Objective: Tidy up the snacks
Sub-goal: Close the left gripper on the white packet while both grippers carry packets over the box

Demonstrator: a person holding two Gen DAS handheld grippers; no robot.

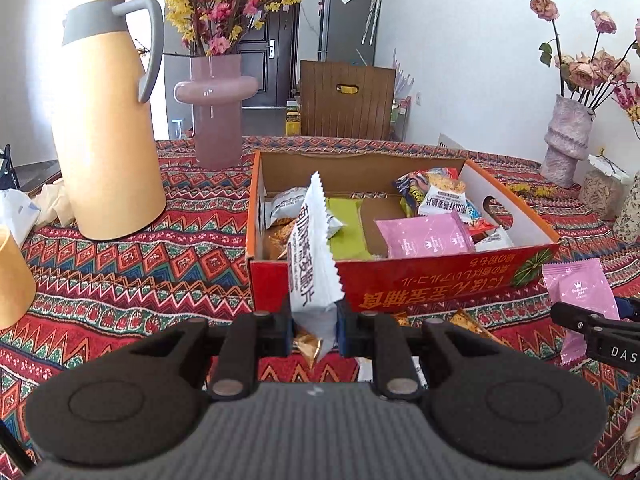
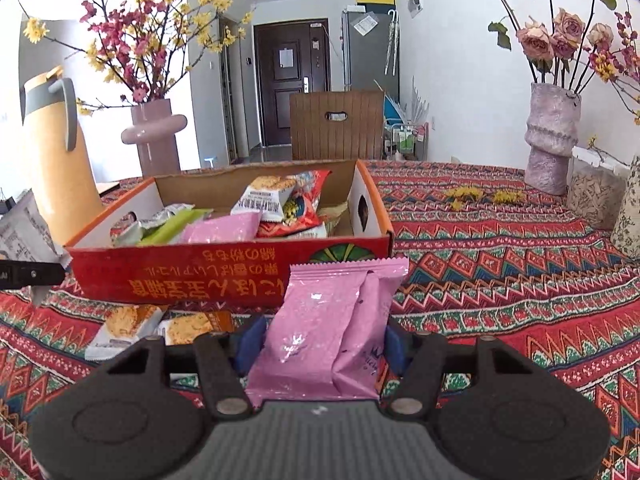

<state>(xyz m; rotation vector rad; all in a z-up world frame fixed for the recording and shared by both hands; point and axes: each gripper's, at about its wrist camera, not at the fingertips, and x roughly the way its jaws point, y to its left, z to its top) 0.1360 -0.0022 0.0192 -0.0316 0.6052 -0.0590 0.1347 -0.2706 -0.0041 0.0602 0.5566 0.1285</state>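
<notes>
A red and orange cardboard box [image 1: 420, 284] [image 2: 224, 276] with several snack packets inside sits on the patterned tablecloth. My left gripper [image 1: 314, 330] is shut on a white snack packet [image 1: 314, 256] that stands upright just in front of the box's near wall. The same white packet [image 2: 24, 236] shows at the left edge of the right wrist view. My right gripper [image 2: 320, 346] is shut on a pink snack packet [image 2: 332, 320], held in front of the box's right front corner. That pink packet [image 1: 580, 300] appears in the left wrist view too.
A tall yellow thermos jug [image 1: 104, 120] and a pink vase [image 1: 216, 112] with flowers stand left of the box. A textured vase [image 2: 552, 136] with roses stands far right. Loose snack packets [image 2: 128, 330] lie on the cloth before the box. A wooden chair back [image 1: 346, 100] rises behind the table.
</notes>
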